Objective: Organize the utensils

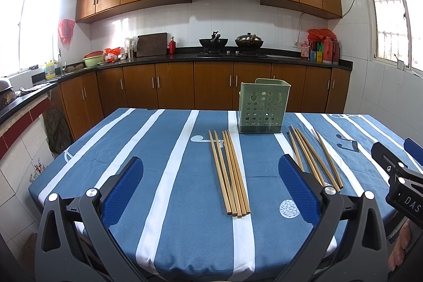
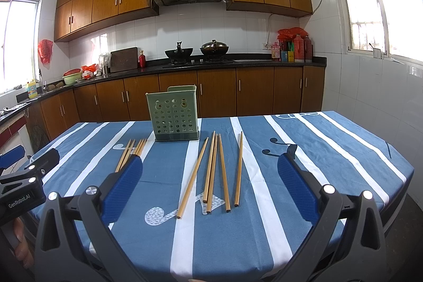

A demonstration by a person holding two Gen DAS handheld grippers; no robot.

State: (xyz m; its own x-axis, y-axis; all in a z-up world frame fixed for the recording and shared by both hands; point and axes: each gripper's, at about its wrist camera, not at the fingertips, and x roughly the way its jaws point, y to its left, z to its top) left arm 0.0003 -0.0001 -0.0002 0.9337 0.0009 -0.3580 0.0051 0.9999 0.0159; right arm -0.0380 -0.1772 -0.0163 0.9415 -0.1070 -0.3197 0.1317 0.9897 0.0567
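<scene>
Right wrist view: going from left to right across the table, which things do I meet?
Left tongs → tight chopstick bundle → green holder → four spread chopsticks → single chopstick apart.

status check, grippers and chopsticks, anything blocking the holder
Left gripper open, right gripper open, both empty. Chopsticks in two loose groups on tablecloth. Green holder upright, empty, unobstructed.

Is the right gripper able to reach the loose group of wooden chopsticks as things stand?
Probably yes: the right gripper is open, and the loose group of wooden chopsticks lies uncovered ahead, between its fingers.
</scene>
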